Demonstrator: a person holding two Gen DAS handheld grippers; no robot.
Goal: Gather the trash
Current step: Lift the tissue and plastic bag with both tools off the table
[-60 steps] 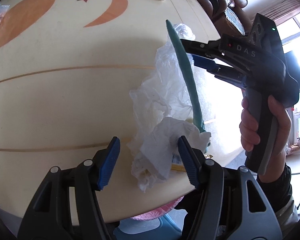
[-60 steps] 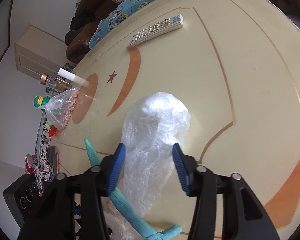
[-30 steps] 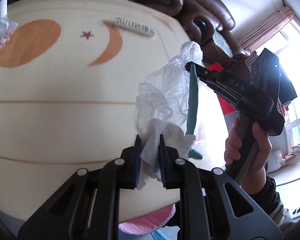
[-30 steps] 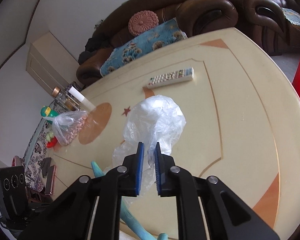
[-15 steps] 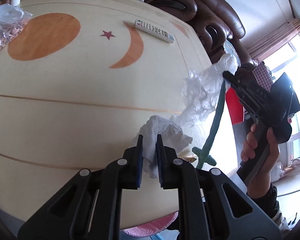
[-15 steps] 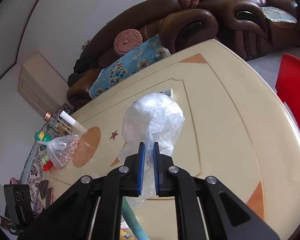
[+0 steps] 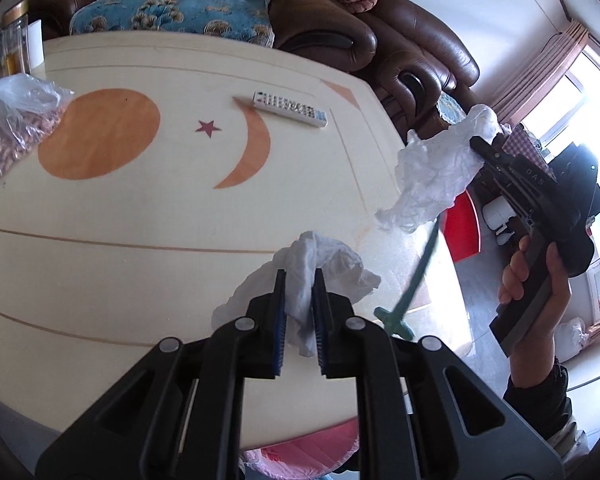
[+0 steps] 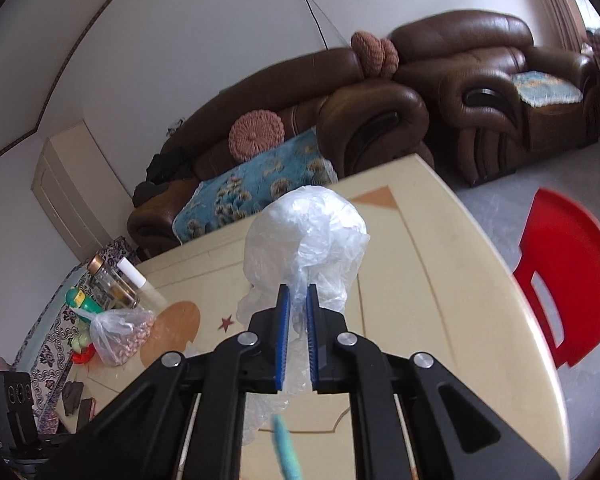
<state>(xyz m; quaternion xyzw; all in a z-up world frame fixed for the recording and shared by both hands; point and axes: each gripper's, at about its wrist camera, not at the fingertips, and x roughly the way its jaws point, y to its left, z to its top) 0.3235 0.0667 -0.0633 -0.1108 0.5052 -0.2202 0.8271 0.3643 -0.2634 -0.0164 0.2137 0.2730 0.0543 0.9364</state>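
My left gripper [image 7: 299, 292] is shut on a crumpled white tissue [image 7: 332, 264] and holds it above the near edge of the cream table [image 7: 140, 220]. My right gripper [image 8: 296, 316] is shut on a crumpled clear plastic bag [image 8: 308, 236], lifted off the table; it shows in the left wrist view [image 7: 440, 168] at the right. A teal strip [image 7: 416, 276] hangs down from the bag; its end shows in the right wrist view [image 8: 284, 452].
A remote control [image 7: 290, 109] lies at the far side of the table. A bag of nuts [image 7: 8, 132] and bottles [image 8: 112, 284] stand at the left. Brown sofas [image 8: 380, 120] are behind, a red chair [image 8: 560, 280] at the right, a pink bag [image 7: 300, 452] below the table edge.
Both grippers closed on their trash and lifted it off the table. The right one has risen and moved right, pulling the plastic bag and teal strip away from the tissue.
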